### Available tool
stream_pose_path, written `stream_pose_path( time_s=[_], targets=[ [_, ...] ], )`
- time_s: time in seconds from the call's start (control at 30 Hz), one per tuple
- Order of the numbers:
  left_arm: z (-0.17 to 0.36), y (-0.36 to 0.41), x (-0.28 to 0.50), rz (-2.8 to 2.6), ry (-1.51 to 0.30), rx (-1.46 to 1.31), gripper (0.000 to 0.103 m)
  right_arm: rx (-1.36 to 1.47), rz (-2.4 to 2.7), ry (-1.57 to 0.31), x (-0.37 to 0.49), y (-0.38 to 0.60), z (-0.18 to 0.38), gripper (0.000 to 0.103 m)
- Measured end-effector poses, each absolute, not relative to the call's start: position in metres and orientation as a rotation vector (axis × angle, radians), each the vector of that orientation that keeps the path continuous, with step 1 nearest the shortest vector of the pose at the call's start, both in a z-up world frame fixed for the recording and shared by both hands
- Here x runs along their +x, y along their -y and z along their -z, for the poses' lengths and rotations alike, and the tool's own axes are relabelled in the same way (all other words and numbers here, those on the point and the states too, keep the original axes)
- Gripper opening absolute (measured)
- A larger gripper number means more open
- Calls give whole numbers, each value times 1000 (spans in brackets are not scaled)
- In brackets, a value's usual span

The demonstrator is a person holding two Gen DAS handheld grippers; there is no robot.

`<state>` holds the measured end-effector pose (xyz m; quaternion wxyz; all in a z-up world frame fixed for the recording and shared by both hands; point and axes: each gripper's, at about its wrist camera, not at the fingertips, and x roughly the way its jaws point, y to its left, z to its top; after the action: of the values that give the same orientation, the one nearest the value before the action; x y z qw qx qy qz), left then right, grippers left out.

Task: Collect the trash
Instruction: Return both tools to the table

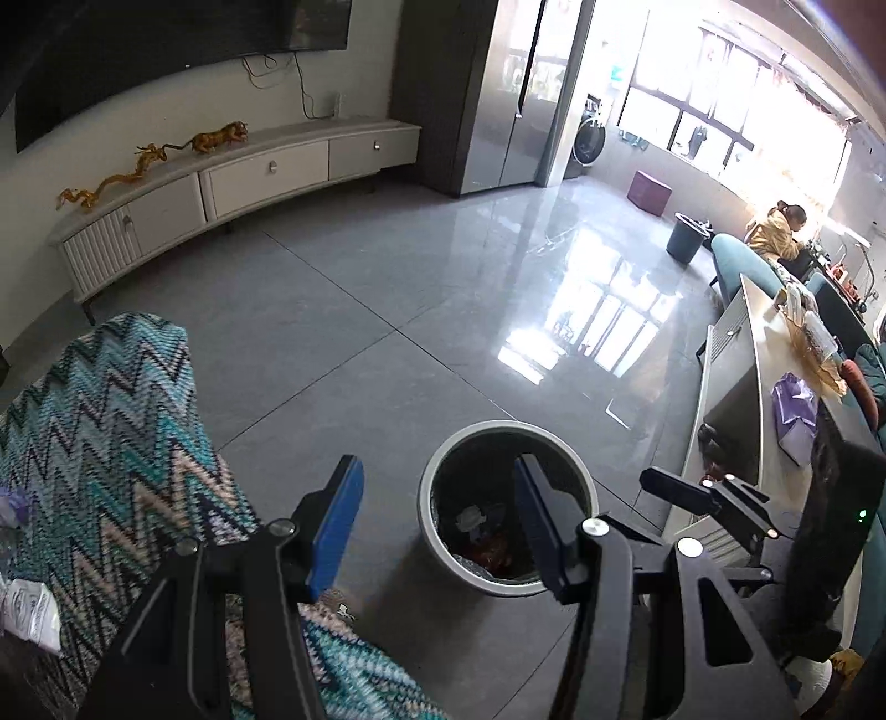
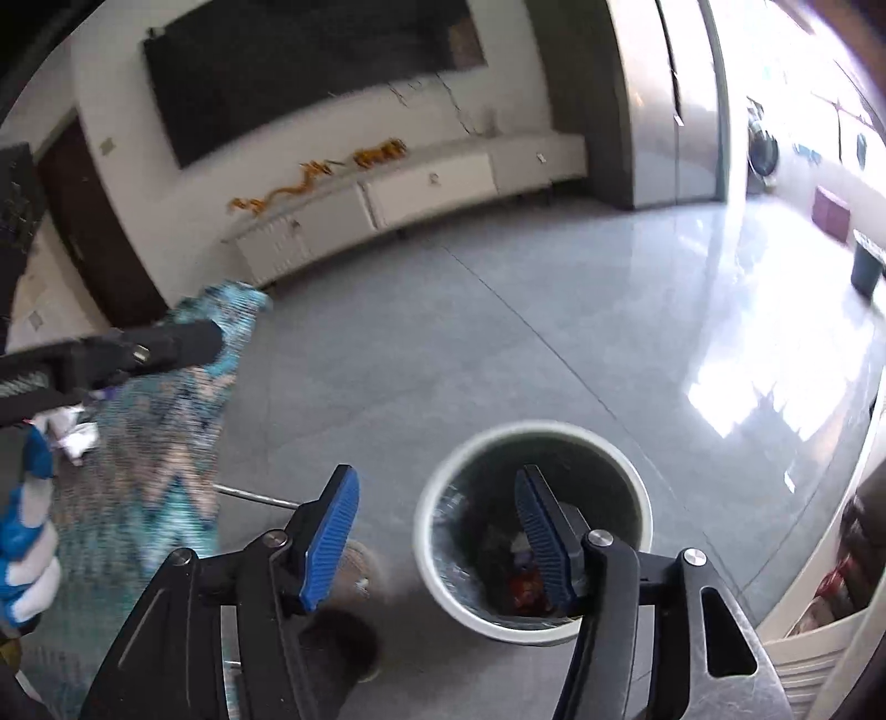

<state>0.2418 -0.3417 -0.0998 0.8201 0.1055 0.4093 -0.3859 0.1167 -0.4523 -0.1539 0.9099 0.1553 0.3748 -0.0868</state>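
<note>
White-rimmed trash bin (image 1: 426, 498) sits below both empty, wide-open grippers, left (image 1: 437, 526) and right (image 2: 437, 531); swinging low could topple it.

A home living room is shown: a wall TV (image 1: 183, 33), a low cabinet (image 1: 238, 183), a sofa throw (image 1: 111, 421) and a tiled floor (image 1: 387, 310) are seen.

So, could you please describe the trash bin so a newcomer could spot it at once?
Start from the grey tiled floor before the long white TV cabinet. The trash bin stands beside the zigzag-patterned blanket. It is round, pale-rimmed, dark inside, already holding rubbish, unlike the distant dark bucket.
</note>
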Motion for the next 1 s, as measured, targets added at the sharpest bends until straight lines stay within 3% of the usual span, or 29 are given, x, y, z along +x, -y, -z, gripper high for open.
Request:
stream_pose_path(
  time_s=[0.17,0.47,0.57,0.67,1.0],
  targets=[
    [80,275,237,764,-841,164,54,211,132,-711,108,398,109,66],
    [48,116,215,574,-752,105,55,96,-11,-652,105,315,66,66],
    [37,59,199,497,-701,101,68,85,-52,-638,107,294,56,66],
    [31,-1,183,401,-661,93,70,71,-95,-626,108,270,46,66],
    [67,-137,163,206,-694,-1,70,30,-238,-658,136,196,43,66]
  ],
)
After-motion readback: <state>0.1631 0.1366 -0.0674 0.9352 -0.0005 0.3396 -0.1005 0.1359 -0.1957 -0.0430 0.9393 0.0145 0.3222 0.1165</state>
